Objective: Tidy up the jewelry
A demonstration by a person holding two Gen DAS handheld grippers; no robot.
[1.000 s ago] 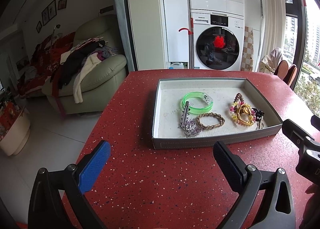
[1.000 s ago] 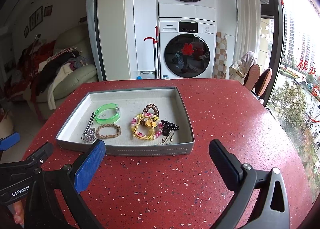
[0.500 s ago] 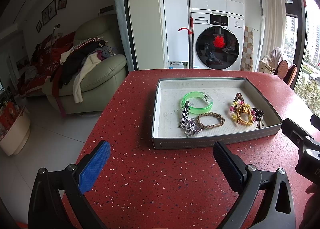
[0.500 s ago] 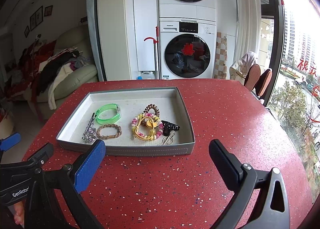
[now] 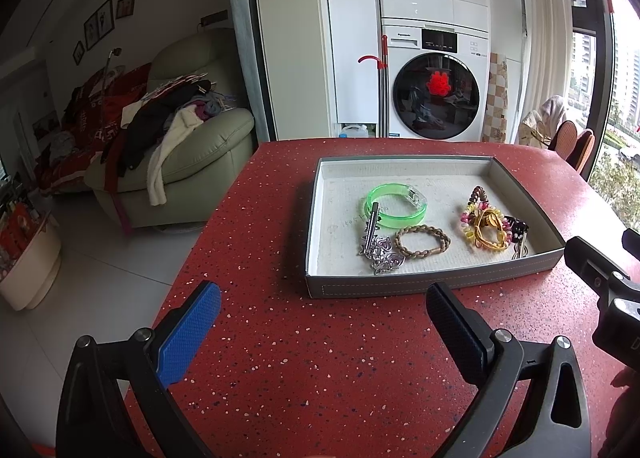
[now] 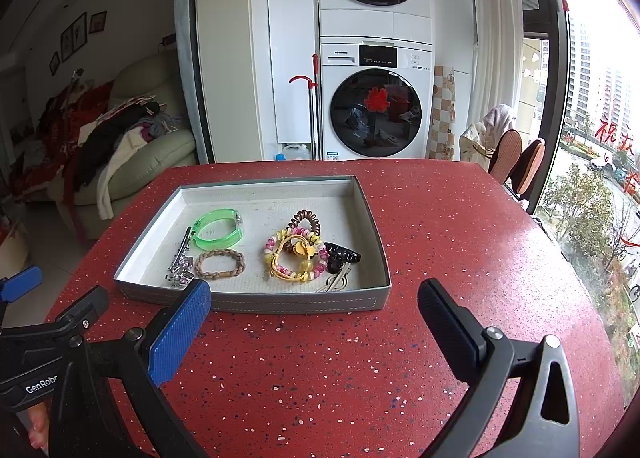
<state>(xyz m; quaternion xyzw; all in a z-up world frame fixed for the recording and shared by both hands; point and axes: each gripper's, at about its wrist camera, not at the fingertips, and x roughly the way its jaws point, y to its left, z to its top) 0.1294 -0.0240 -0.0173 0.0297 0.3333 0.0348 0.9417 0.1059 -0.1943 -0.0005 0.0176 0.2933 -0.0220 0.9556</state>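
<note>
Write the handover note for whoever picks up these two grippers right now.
Left gripper: open, empty, above the red table short of the tray.
Right gripper: open, empty, also short of the tray.
In the tray: green bangle, braided bracelet, silver clip, bead and coil hair ties tangled, black claw clip.
Done: nothing visibly sorted.
Left: separate the tangle, arrange pieces.

A: Where's the shallow grey rectangular tray (image 6: 280, 304)?

B: On the red speckled table (image 6: 440, 217), in front of both open grippers, w/ the stacked white washer and dryer (image 6: 376, 97) behind.

A: Inside?

B: Left: translucent green bangle (image 6: 218, 232); braided tan bracelet (image 6: 220, 264) nearer, silver heart-charm hair clip (image 6: 181, 260) to its left. Right: tangle of yellow and pink beaded bracelets (image 6: 296, 258), black claw clip (image 6: 340, 256) at its right.
</note>
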